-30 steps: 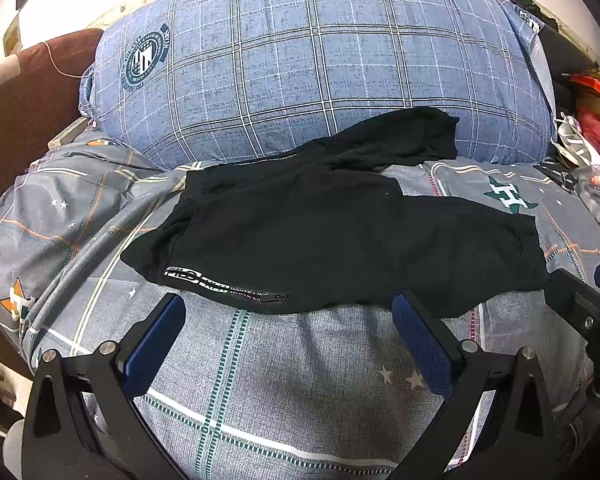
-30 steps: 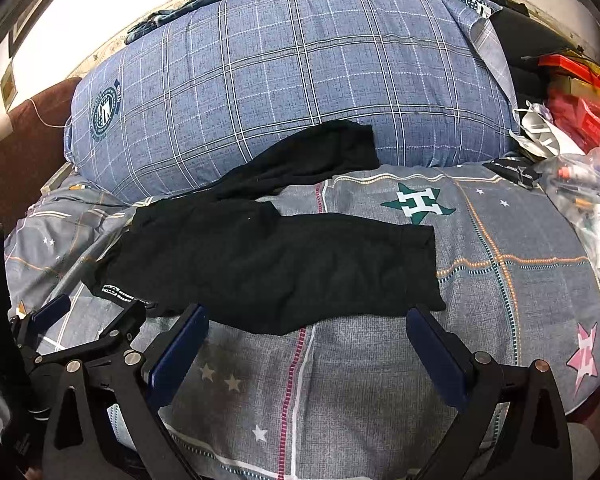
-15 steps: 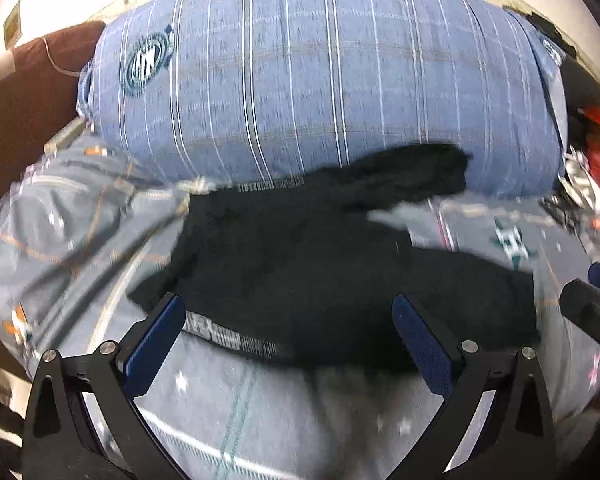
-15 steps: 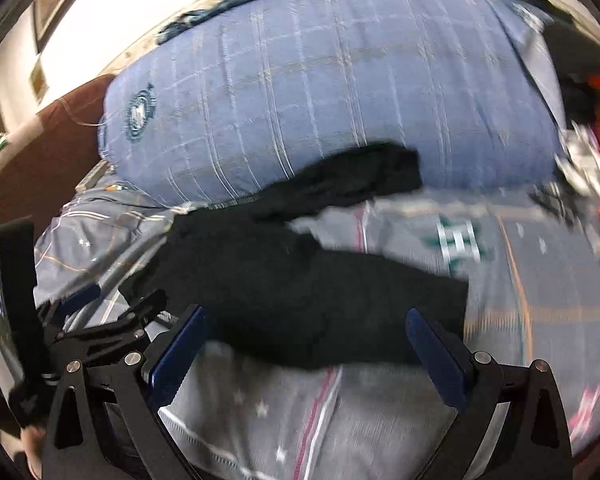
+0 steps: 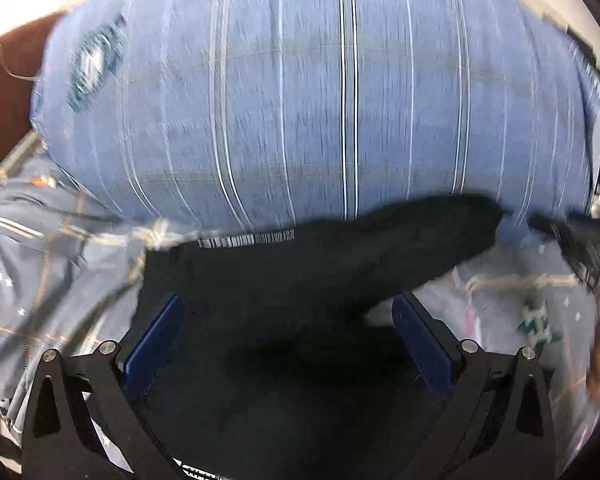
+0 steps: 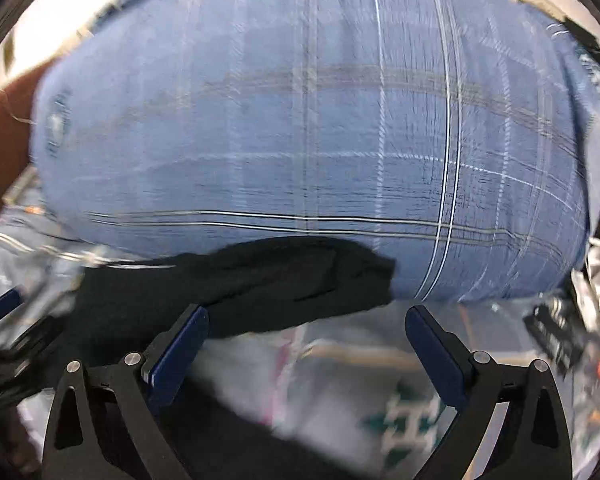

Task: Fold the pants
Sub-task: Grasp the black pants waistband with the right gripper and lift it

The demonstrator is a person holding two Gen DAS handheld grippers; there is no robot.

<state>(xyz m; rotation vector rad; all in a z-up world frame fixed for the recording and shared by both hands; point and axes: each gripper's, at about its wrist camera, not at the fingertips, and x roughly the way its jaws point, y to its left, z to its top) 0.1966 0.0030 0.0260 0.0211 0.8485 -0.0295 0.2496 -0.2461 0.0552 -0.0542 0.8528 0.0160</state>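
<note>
On my left wrist camera, the left gripper (image 5: 286, 328) has its blue-padded fingers (image 5: 152, 346) spread wide, with nothing held between them. The black fabric pants (image 5: 300, 280) fill the space under and between the fingers, lying on the grey patterned bedspread (image 5: 40, 280). One pant leg runs up and to the right, its end resting against the base of the big blue plaid pillow (image 5: 320, 100) that takes up most of the view. Everything is smeared by motion blur, so I cannot say whether the pads touch the cloth.

On my right wrist camera, the right gripper (image 6: 306, 332) is likewise wide apart and holds nothing. The pants (image 6: 260, 288) sit to the left here; the leg's end lies just ahead of the fingers against the pillow (image 6: 300, 120), and the left pad (image 6: 180, 354) overlaps the dark cloth. Between the fingers I see mostly bedspread (image 6: 340, 380), with a green letter print near the bottom right. Part of the left gripper (image 6: 4, 308) shows at the left edge.
</note>
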